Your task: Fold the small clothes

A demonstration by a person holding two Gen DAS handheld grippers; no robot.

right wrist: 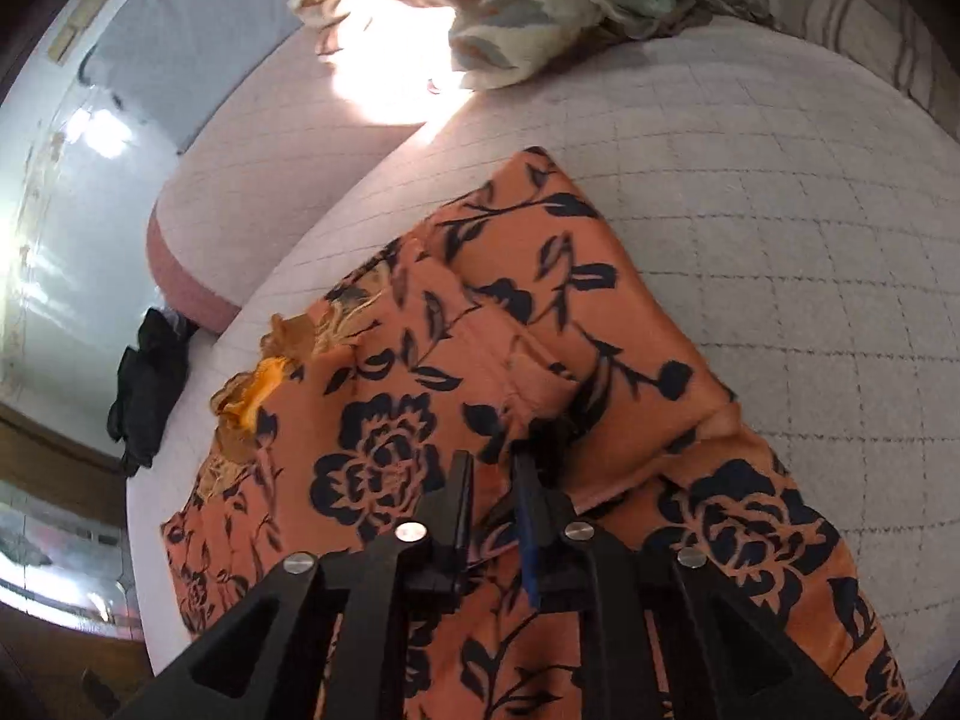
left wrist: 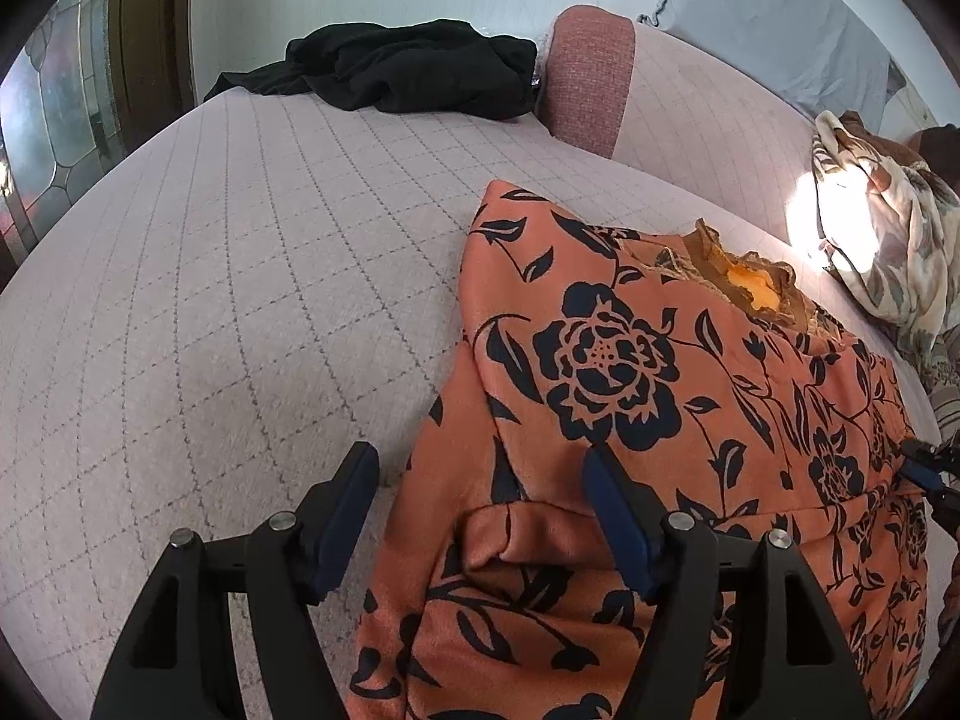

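— Where's the garment?
— The orange floral dress [left wrist: 630, 420] lies on the quilted bed [left wrist: 210, 300], lower right of frame.
— And the grippers?
— Left gripper [left wrist: 480, 480] gapes, unclenched, over its edge; right gripper [right wrist: 492, 468] is narrowly parted, nothing visibly pinched.

The orange flowered garment [left wrist: 660, 420] runs off the lower edge in both views, so its hem end cannot be seen, and the black tongs bodies cover part of it. In the left wrist view only a tip of the right tongs [left wrist: 930, 468] shows at the right edge, too little to tell how its jaws stand there. A bright glare washes out the bed [right wrist: 780, 240] beside the pale leafy blanket [right wrist: 510, 12], which the top edge cuts off.
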